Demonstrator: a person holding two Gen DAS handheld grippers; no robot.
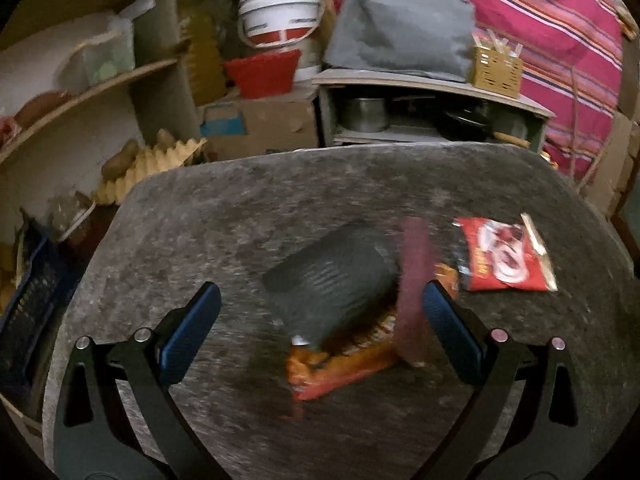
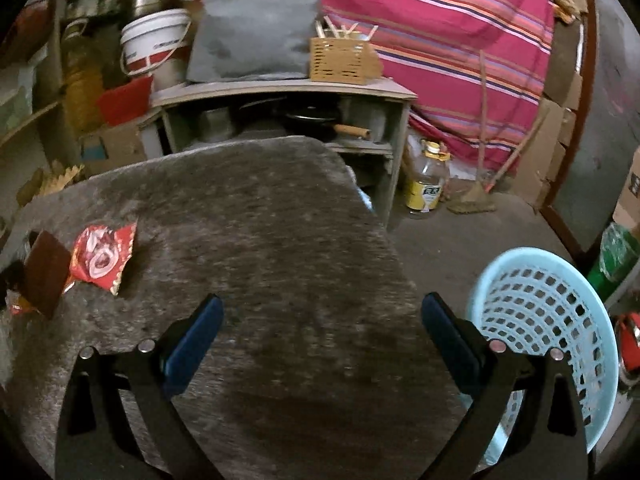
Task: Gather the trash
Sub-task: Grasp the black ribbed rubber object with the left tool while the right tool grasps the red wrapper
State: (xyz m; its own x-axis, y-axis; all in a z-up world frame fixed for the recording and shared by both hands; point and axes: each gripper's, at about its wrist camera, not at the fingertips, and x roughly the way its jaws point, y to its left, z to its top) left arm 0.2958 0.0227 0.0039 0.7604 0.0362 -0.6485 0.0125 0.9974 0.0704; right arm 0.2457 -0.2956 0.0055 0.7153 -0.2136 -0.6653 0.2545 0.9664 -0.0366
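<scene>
Grey table [image 1: 240, 208], crinkled red wrapper [image 1: 502, 256], orange wrapper [image 1: 340, 368]

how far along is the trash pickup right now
Barely started, by the look of it. Both the left tongs and right tongs are open and empty. The red wrapper, orange snack packet, dark ribbed object and maroon piece lie on the table. The visible part of the blue basket looks empty.
</scene>
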